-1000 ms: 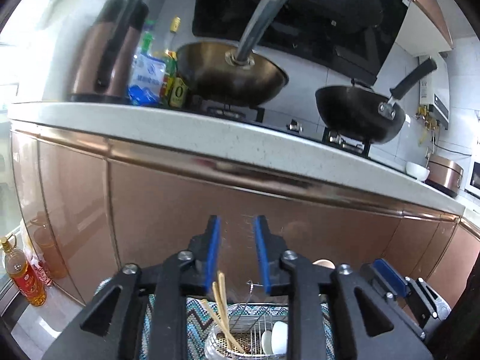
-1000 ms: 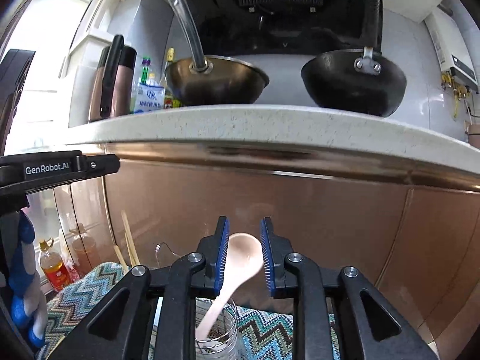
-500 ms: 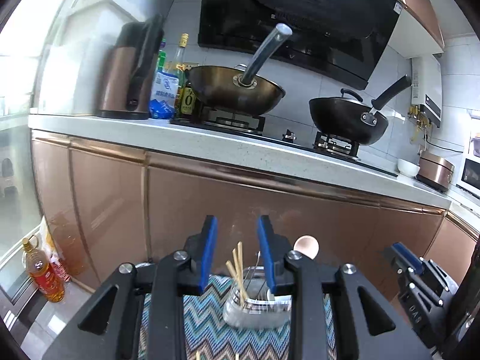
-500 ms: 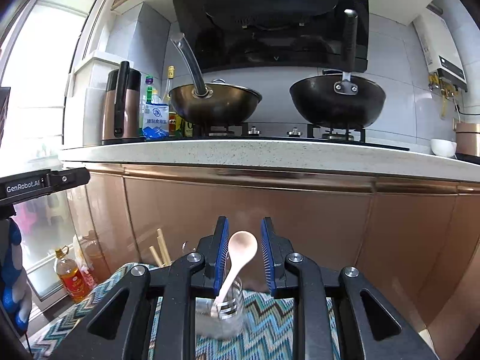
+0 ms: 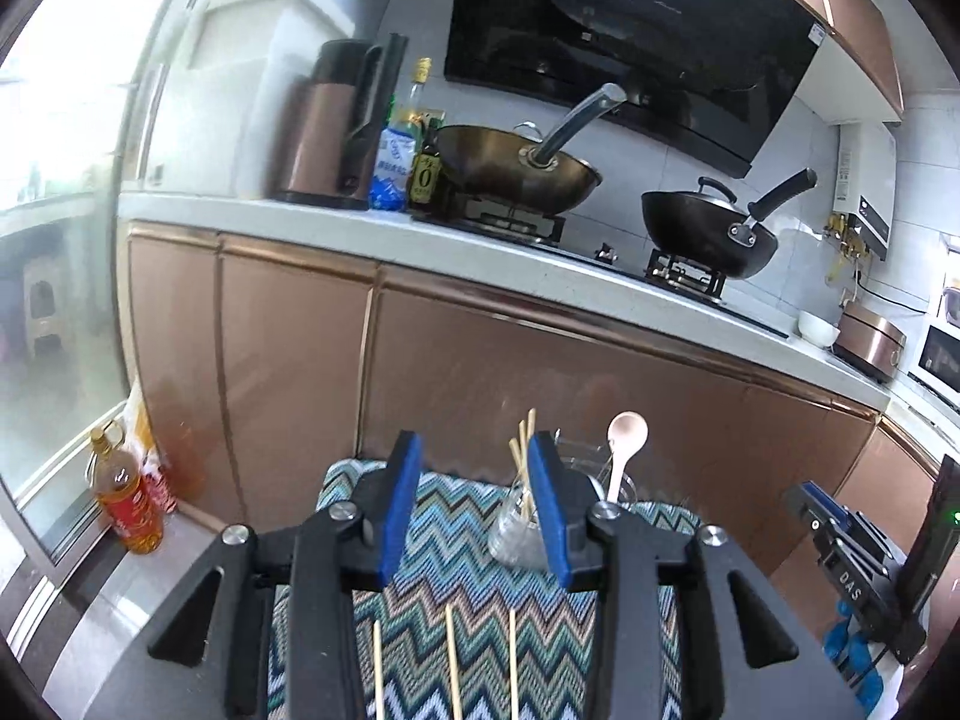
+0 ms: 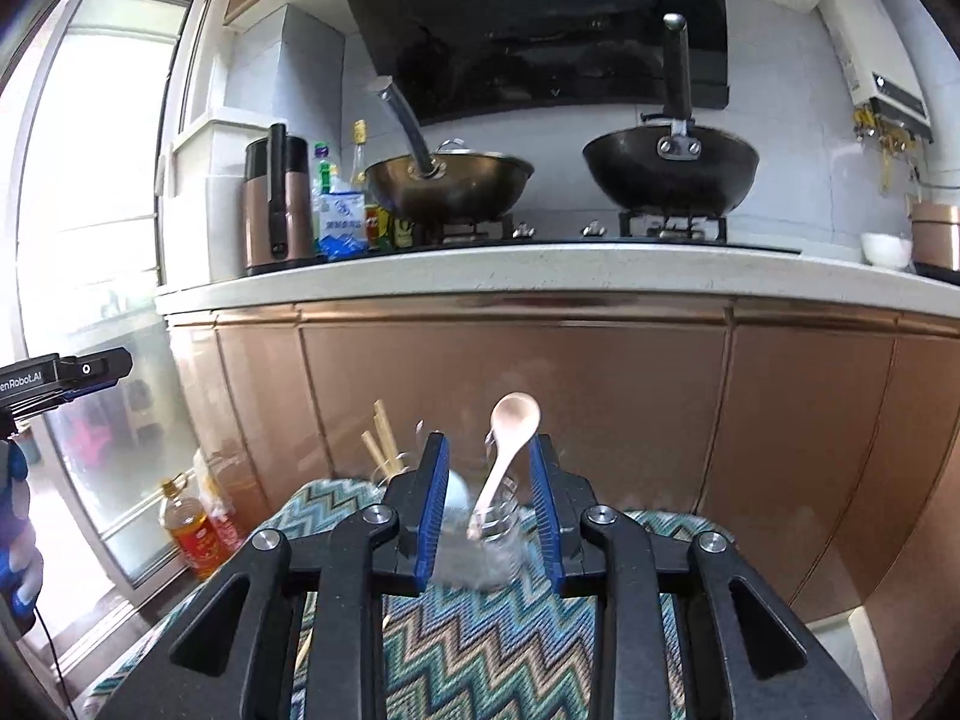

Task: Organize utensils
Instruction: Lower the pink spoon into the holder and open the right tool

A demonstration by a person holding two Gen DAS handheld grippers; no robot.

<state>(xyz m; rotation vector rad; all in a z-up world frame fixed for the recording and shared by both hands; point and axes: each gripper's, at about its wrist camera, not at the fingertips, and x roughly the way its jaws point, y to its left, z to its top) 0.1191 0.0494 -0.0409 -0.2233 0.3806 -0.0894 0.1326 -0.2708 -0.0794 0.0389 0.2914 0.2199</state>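
Where the zigzag cloth point(image 5: 456, 516) covers a low surface, a glass jar point(image 5: 515, 531) stands at its far edge with chopsticks point(image 5: 523, 456) upright in it, and just to its right a pale spoon point(image 5: 624, 450) leans in a second jar point(image 6: 495, 534). Three more chopsticks point(image 5: 451, 660) lie flat on the cloth, near the camera and well apart from the jars.

Above the cloth, the left gripper point(image 5: 474, 501) has its blue pads spreading apart, with nothing between them. The right gripper point(image 6: 489, 504) is also opening; seen from its own camera, the spoon and its jar appear between the pads, though they seem to sit farther off and untouched, and blur makes this hard to confirm.

Behind the cloth runs a wall of copper-coloured cabinets point(image 6: 510, 396) under a pale speckled counter point(image 6: 540, 276). On the hob sit a bronze wok point(image 6: 450, 186) and a black wok point(image 6: 669, 168), below a dark hood point(image 6: 528, 18). A kettle point(image 6: 276, 204) and bottles point(image 6: 360, 198) stand at the counter's left end. An oil bottle point(image 5: 126, 498) rests on the floor by the window point(image 6: 96, 180).
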